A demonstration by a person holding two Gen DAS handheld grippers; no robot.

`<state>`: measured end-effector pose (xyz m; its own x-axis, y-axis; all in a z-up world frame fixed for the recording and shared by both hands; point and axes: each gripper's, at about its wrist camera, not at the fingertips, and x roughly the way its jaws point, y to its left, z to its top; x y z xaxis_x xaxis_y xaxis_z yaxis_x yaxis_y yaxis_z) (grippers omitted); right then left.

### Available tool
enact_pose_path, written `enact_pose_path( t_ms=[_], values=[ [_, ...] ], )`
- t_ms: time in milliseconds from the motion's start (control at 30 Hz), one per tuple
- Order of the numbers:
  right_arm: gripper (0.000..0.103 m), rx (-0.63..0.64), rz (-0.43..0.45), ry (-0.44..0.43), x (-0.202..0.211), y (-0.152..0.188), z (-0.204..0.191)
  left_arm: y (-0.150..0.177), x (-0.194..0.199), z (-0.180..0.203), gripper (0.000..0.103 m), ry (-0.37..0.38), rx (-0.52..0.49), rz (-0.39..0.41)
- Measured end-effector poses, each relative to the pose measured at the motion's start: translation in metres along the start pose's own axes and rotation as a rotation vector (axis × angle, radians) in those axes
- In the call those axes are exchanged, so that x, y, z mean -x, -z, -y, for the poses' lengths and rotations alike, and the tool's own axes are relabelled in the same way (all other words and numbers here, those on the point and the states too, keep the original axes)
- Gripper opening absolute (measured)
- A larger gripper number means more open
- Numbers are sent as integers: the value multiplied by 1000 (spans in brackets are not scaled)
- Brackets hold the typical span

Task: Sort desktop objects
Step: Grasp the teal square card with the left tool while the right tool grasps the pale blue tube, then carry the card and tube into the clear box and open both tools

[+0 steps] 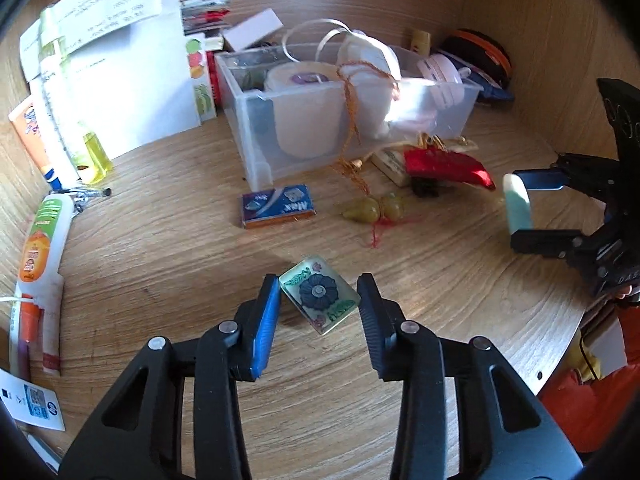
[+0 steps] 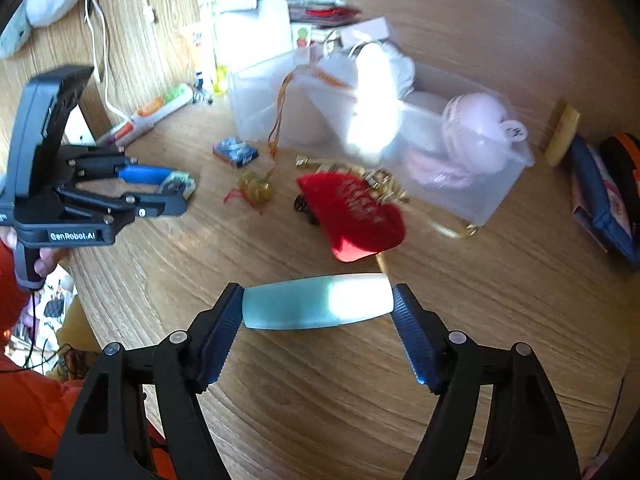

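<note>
Standing beside the wooden desk (image 1: 168, 248), I see both hand-held tools tipped steeply down at it. The left gripper (image 1: 318, 300) has its blue pads pinching a small glass tile (image 1: 318, 298) with a dark flower painted on it, corner to corner and tilted; from the shadow under it, it looks just off the wood. The right gripper (image 2: 318, 306) clamps a pale teal-and-white oblong (image 2: 318, 300) end to end, jaws spread fairly wide around it.

From the left tool's camera, the clear plastic bin (image 1: 256, 136) sits at about 12 o'clock, stuffed with a white roll and ribbon, a little blue box (image 1: 278, 206) at 11 and the red pouch (image 1: 444, 168) at 1. The other tool shows at 3 o'clock with the oblong in it.

Only the right camera catches the fingers (image 2: 50, 260) wrapped on the left tool's handle at 9 o'clock, plus an orange sleeve (image 2: 36, 396) below. It's blurrier, so the bin contents mostly smear out there.
</note>
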<state>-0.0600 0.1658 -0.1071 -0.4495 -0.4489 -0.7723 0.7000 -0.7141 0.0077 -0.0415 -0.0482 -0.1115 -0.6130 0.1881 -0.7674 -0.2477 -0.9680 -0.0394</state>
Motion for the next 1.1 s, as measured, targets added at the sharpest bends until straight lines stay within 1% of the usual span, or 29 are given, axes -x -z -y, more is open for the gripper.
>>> enact_pose_path(
  t_ms=[200, 367, 567, 700, 867, 1100],
  values=[
    [71, -35, 77, 26, 20, -16, 16, -11, 17, -5, 39, 6, 42, 63],
    [71, -54, 137, 49, 30, -34, 26, -29, 32, -12, 39, 19, 76, 135],
    [71, -73, 187, 46, 36, -58, 41, -51, 38, -15, 39, 21, 91, 191],
    [71, -70, 192, 52, 31, -74, 48, -64, 35, -21, 39, 23, 98, 201],
    [71, -79, 202, 38, 24, -92, 58, -81, 30, -25, 39, 21, 96, 211],
    [71, -79, 184, 20, 7, -114, 67, -108, 20, -28, 39, 21, 81, 219]
  ],
)
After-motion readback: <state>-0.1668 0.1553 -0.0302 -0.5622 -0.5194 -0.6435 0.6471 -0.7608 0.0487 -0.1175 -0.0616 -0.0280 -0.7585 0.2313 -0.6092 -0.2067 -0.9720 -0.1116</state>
